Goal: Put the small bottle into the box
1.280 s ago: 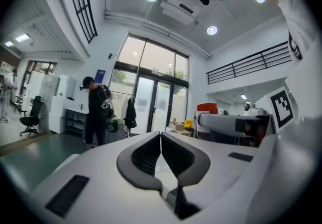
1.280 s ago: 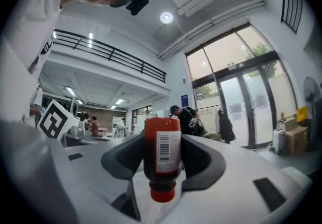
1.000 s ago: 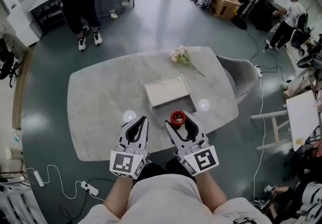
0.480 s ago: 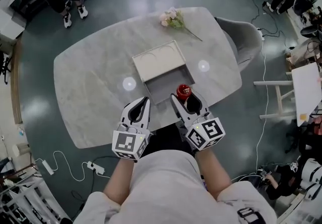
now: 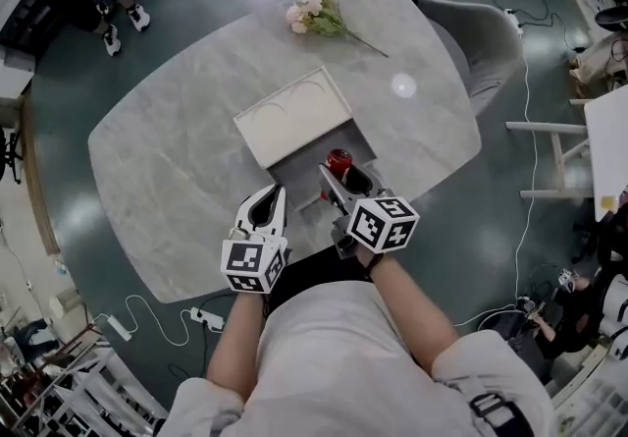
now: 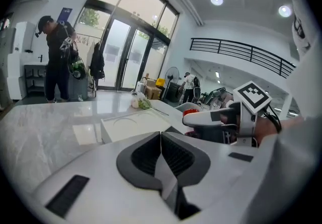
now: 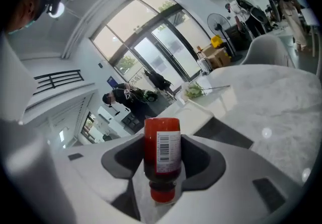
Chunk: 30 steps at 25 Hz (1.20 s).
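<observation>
One small bottle (image 5: 340, 161) clamped in right gripper (image 5: 340, 176) | left gripper (image 5: 277, 193) closed | box (image 5: 291, 118), flowers (image 5: 312, 15) ahead

our L gripper (image 5: 274, 195) jaws pressed together w/ nothing between, R gripper (image 5: 341, 177) a bit further fwd, clamped on small bottle (image 7: 162, 150), L arm (image 5: 235, 342) & R arm (image 5: 404, 302) both stretched fwd

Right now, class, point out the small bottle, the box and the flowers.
small bottle (image 7: 162, 147), right gripper view, on its labelled red body.
box (image 5: 291, 116), head view, on its cream lid.
flowers (image 5: 307, 13), head view, on the pink blooms.
</observation>
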{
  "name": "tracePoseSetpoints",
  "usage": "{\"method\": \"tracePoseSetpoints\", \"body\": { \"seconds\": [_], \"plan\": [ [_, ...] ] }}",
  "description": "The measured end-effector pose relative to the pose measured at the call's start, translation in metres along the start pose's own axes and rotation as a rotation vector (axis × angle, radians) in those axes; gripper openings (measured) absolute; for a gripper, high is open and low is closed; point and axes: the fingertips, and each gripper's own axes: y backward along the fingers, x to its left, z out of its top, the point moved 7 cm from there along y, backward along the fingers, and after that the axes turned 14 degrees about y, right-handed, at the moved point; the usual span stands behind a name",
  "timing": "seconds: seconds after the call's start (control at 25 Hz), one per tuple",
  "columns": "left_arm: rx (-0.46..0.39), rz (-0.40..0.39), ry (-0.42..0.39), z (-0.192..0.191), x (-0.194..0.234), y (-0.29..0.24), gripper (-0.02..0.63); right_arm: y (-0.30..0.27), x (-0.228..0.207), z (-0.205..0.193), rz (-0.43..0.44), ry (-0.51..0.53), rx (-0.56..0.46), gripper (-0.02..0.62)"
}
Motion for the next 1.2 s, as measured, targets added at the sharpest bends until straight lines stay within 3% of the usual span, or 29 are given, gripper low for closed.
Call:
{"method": "tracePoseSetpoints", "body": {
  "seconds": [0.24,0.84,1.2],
  "plan": [
    [0.062,0.024,0.027,-0.010,0.013,-0.027,0.027,-0.031,-0.023,-0.017,-0.020,-0.107,0.100,0.233],
    [0.148,0.046,0.114,-0.023,0.038,-0.058,0.026,-0.073,-0.040,-0.042,-0.084,-0.089,0.348,0.233],
    [0.146,0.072,0.156,-0.021,0.053,-0.059,0.027,-0.086,-0.042,-0.046,-0.105,-0.065,0.456,0.233]
  ]
}}
